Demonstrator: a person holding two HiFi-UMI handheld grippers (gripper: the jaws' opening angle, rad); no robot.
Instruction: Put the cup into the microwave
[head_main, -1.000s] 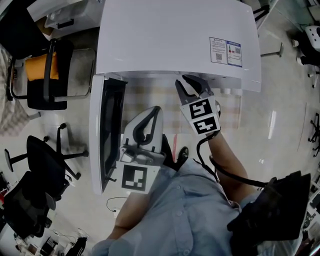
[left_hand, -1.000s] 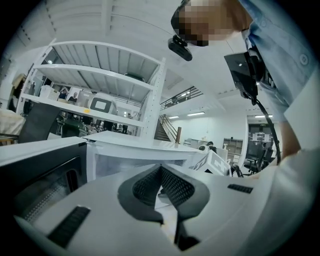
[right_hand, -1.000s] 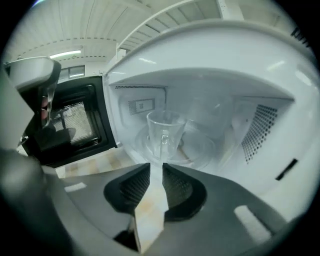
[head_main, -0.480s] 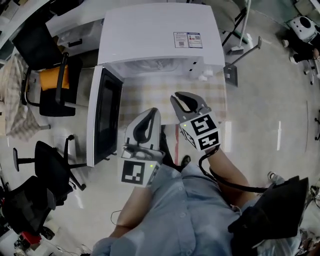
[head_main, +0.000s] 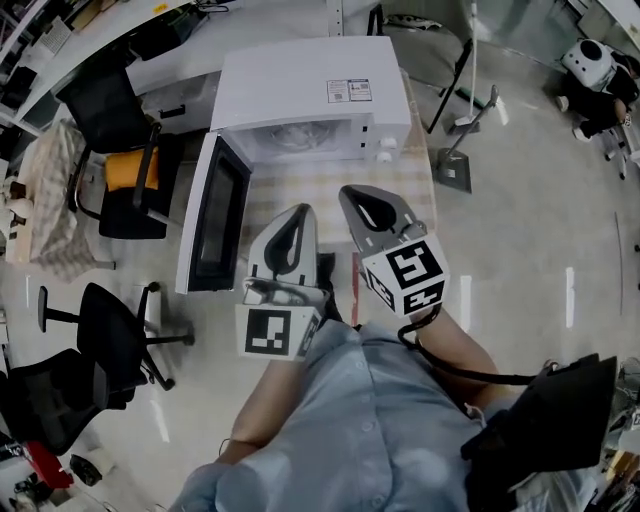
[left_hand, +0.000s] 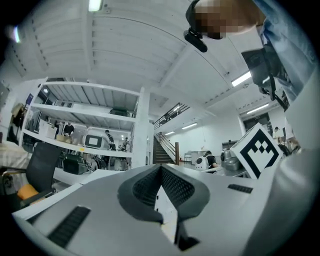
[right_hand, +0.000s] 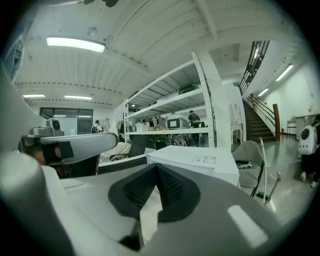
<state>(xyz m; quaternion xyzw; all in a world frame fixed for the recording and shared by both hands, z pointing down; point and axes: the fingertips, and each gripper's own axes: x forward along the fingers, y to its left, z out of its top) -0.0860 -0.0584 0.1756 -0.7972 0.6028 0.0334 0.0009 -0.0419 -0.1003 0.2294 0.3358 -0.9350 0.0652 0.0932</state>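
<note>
Currently my left gripper (head_main: 297, 212) and right gripper (head_main: 352, 196) hover before the open-doored microwave (head_main: 310, 95); left jaws closed and empty, right jaws just closed on nothing.

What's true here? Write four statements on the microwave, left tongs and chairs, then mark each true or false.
1. The microwave has its door shut. False: the door stands open, swung out to the left.
2. The left tongs are shut and empty. True.
3. The microwave is black. False: it is white.
4. An orange cushion lies on a chair. True.
</note>
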